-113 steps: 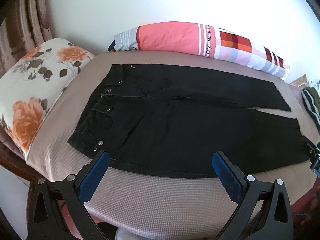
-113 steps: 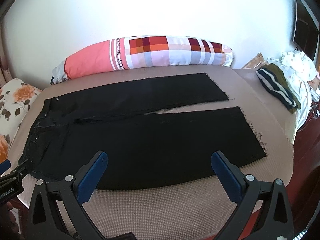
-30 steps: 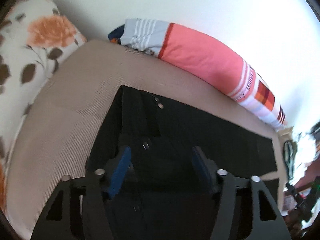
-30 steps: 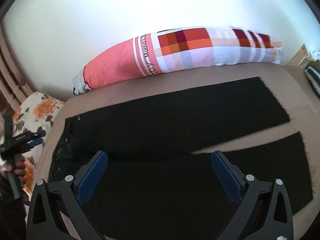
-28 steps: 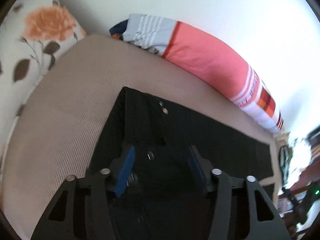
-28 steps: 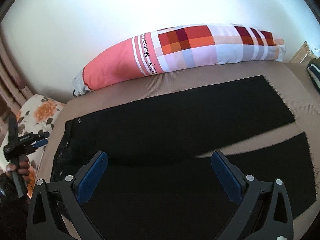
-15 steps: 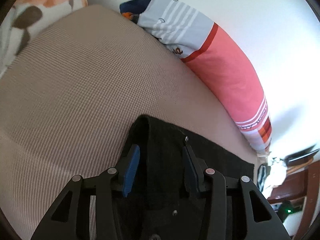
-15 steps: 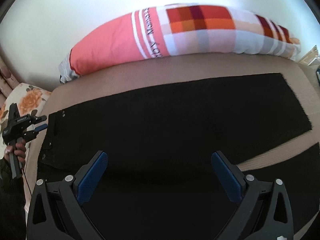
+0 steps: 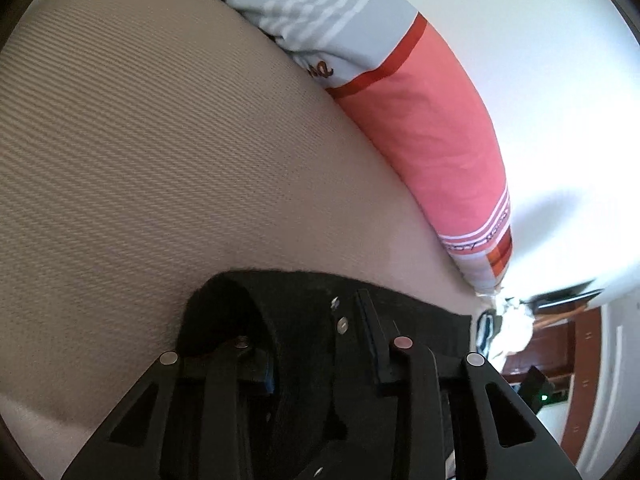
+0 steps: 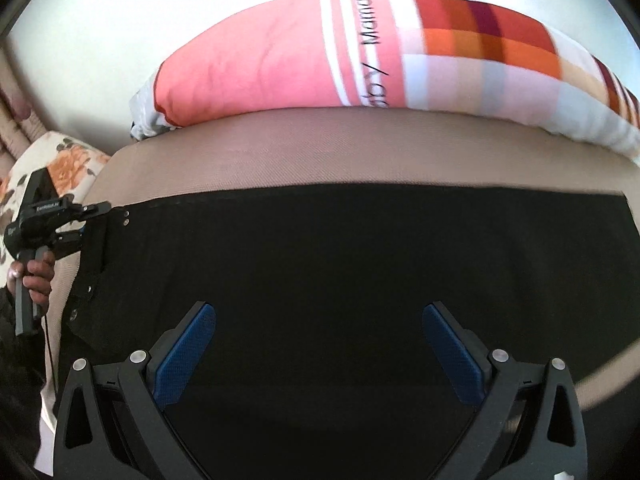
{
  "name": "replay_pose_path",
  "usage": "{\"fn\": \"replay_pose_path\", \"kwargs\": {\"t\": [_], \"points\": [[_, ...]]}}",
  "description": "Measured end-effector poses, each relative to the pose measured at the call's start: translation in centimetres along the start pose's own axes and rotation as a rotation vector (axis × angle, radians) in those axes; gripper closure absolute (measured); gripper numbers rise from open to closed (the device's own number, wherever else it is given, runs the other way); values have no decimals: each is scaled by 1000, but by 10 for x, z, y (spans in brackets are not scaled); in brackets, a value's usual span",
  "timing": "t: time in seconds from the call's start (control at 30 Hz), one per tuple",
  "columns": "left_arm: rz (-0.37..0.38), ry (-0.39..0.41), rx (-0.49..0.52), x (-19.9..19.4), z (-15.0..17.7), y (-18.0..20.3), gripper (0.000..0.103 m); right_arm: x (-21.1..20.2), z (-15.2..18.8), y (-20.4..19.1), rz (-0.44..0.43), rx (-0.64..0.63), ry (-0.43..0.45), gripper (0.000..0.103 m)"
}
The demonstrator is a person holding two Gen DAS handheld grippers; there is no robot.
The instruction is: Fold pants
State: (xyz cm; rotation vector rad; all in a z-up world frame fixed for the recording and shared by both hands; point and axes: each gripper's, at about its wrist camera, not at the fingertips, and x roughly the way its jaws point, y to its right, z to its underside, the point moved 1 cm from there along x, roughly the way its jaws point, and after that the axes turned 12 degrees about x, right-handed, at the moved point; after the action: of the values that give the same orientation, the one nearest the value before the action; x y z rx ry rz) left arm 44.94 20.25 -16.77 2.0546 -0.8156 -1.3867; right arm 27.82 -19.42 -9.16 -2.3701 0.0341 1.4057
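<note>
The black pants (image 10: 360,264) lie flat on a tan ribbed bed cover (image 9: 168,152), their long axis running left to right across the right wrist view, waistband at the left of that frame and legs off toward the right.

The left gripper (image 9: 320,344) is at the far corner of the waistband. Its jaws are narrow and closing, with the raised waistband corner between them; whether the pads already press the cloth cannot be told, as the tips are dark against dark fabric. In the right wrist view this same tool sits at the left edge, held by a hand (image 10: 34,276).

The right gripper (image 10: 320,344) stands wide open above the middle of the far leg, nothing between its blue pads (image 10: 184,356). It points steeply down at the cloth, which fills the lower half of the frame.

Judgement: the left hand is nearer its hold; the right has yet to reach the far edge.

A long pink and checked pillow (image 10: 360,52) lies along the white wall (image 9: 540,60) beyond the pants. A floral cushion (image 10: 68,156) sits at the left.
</note>
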Motion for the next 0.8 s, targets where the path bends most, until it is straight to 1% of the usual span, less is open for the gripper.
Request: {"fn": "replay_pose_path", "kwargs": {"t": [0.07, 0.1, 0.13, 0.17, 0.2, 0.27, 0.33, 0.47, 0.6, 0.63, 0.7, 0.73, 0.8], "points": [[-3, 11, -7, 5, 0, 1, 71, 12, -11, -5, -11, -41, -11, 0], [-18, 21, -2, 7, 0, 3, 72, 17, -16, -8, -17, -59, -15, 0], [-44, 32, 14, 7, 1, 8, 80, 21, -21, -11, -22, -81, -16, 0], [-60, 38, 28, 5, 2, 11, 92, 25, -26, -14, -28, -106, -18, 0], [-70, 49, 42, 2, 3, 14, 93, 30, -33, -16, -38, -135, -27, 0], [-45, 79, 52, -9, 6, 23, 93, 39, -45, -21, -77, -193, -49, 0], [-30, 114, 86, -23, 8, 41, 93, 47, -55, -23, -105, -243, -77, 0], [-23, 161, 206, -47, 16, 83, 93, 61, -77, -32, -189, -390, -161, 0], [-9, 189, 277, -64, 27, 110, 93, 74, -97, -40, -257, -532, -265, 1], [-12, 195, 285, -67, 28, 115, 93, 78, -99, -44, -274, -559, -295, 3], [1, 203, 293, -76, 32, 117, 93, 86, -102, -48, -315, -624, -380, 11], [-1, 210, 305, -78, 33, 121, 93, 89, -102, -49, -331, -649, -417, 13], [-9, 215, 317, -90, 38, 118, 93, 98, -104, -54, -330, -717, -467, 24]]}}
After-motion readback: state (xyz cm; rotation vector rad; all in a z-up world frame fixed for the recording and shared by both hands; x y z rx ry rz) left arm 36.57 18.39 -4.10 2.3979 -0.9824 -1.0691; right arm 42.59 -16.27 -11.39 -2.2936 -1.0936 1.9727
